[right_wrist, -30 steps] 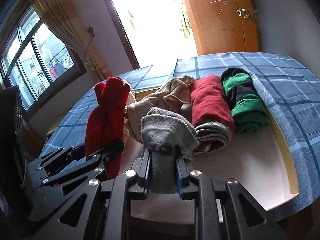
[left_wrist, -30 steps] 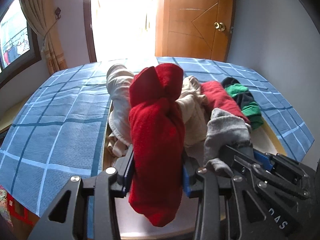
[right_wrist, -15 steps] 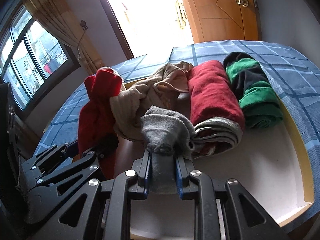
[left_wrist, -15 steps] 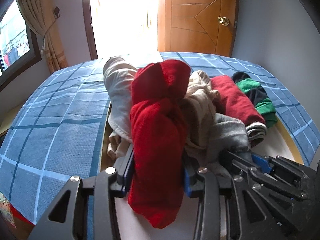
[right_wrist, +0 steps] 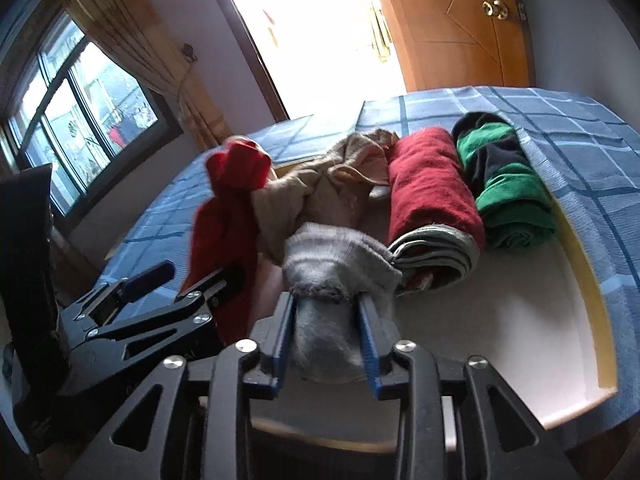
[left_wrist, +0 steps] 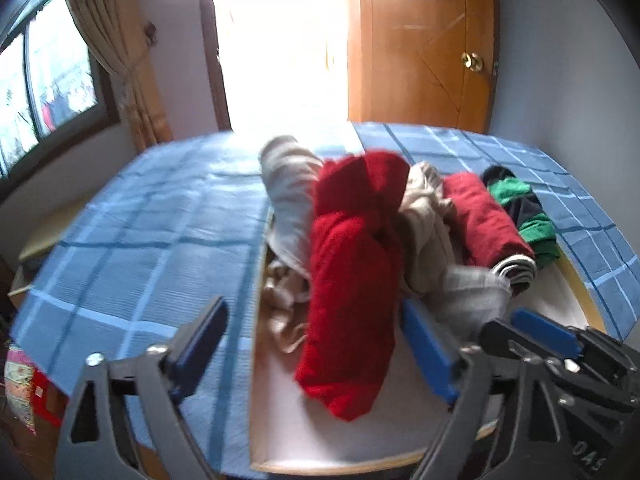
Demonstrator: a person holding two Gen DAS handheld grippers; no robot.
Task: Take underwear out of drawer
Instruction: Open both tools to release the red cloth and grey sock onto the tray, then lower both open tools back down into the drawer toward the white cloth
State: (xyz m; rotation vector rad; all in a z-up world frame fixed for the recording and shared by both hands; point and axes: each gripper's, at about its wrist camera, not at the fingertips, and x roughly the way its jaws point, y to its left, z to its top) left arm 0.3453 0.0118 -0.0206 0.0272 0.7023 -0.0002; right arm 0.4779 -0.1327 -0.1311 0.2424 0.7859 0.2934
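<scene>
While the left hand-held gripper [left_wrist: 312, 344] is standing spread wide, its jaws having just been opening, the bright red garment [left_wrist: 352, 280] is sitting loose between them, no pad pressing on it. Half a second earlier those jaws were clamped on its lower end.

Landmark: the pale drawer [right_wrist: 576, 280], lying open amid a blue checked cloth [left_wrist: 140, 240].

- Bright red garment: slumping at the drawer's near left, its lower end resting on the drawer floor, its upper part leaning against the beige pile [right_wrist: 320, 196].
- Grey garment [right_wrist: 336, 272]: sitting at the drawer's near middle, between the jaws of the right hand-held gripper [right_wrist: 326, 344]. These jaws have just been opening too; the cloth is bulging between the blue pads, and whether they are gripping it cannot be told.
- Dark red roll [right_wrist: 432, 188]: lying right of the beige pile, inside the drawer.
- Green and black roll [right_wrist: 508, 188]: lying against the drawer's right wall.
- Whitish garment [left_wrist: 288, 184]: lying at the drawer's far left.

Judgement: both pieces appear to be being let go over the drawer, not outside it, so every item is remaining inside. Removal is not yet achieved; a fresh grasp and a carry beyond the drawer's rim are probably needed.
</scene>
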